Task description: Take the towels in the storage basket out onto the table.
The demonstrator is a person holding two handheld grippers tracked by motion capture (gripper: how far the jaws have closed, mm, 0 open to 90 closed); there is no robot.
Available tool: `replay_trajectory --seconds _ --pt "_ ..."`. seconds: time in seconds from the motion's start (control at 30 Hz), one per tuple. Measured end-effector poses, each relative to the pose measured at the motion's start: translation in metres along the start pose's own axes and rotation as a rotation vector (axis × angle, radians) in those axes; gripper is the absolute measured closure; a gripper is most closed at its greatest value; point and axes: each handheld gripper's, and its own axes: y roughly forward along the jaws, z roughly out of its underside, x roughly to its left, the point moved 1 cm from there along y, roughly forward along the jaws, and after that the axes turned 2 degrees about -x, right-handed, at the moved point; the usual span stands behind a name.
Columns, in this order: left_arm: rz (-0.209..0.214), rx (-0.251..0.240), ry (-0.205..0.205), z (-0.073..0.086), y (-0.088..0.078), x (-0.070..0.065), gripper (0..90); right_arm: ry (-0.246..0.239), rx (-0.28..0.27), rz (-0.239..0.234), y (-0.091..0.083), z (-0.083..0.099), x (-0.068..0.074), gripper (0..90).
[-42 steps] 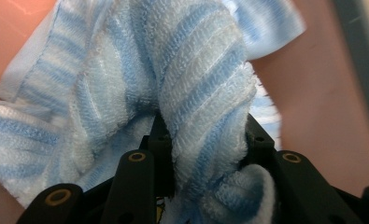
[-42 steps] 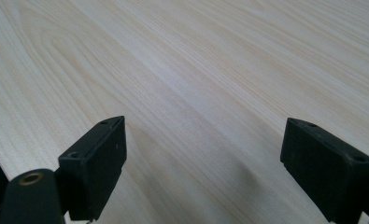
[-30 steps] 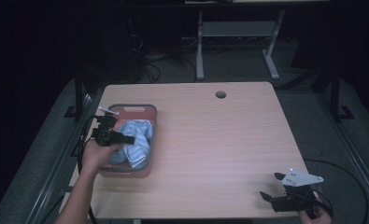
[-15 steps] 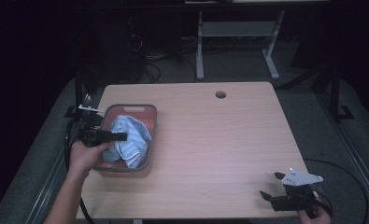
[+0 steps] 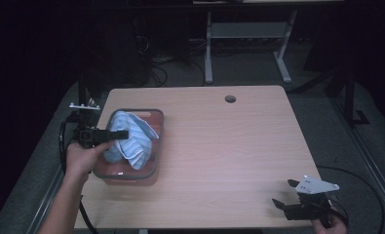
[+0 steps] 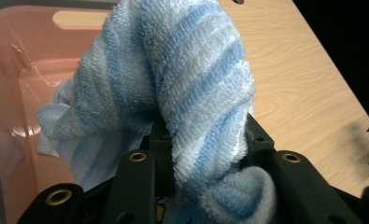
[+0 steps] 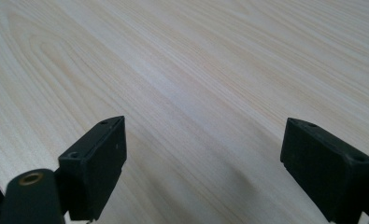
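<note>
No readable text, labels, brands, numbers or signs anywhere.

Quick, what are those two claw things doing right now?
Left gripper: fingers closed on the blue striped towel, over the pink bin.
Right gripper: fingers open, holding nothing, above the table.

The towel (image 6: 191, 93) is looped terry cloth, rough and matt, blue and white striped. The bin (image 5: 153, 146) at the desk's left edge looks like glossy pink plastic with a grey rim. The desk (image 5: 229, 146) is smooth, pale wood-grain, probably laminate. Each tool (image 7: 205, 163) has matt black plastic jaws.
</note>
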Motion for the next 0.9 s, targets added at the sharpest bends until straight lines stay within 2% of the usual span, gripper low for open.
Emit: replay_trajectory --seconds 0.33,0.53,0.7,0.9 --pt "0.008 -0.037 0.015 -0.011 -0.015 -0.012 64.5 0.005 0.001 0.006 -0.001 0.000 -0.001 13.9" --pt "0.027 -0.067 0.011 -0.018 -0.022 -0.018 64.6 -0.001 -0.005 0.010 -0.001 0.000 -0.002 13.8" --pt "0.037 -0.085 0.005 -0.022 -0.024 -0.022 64.6 0.002 -0.004 0.011 0.000 0.000 -0.003 13.8" --pt "0.058 -0.080 0.013 -0.026 -0.023 -0.029 64.6 -0.003 -0.009 0.016 -0.001 0.000 -0.004 13.8"
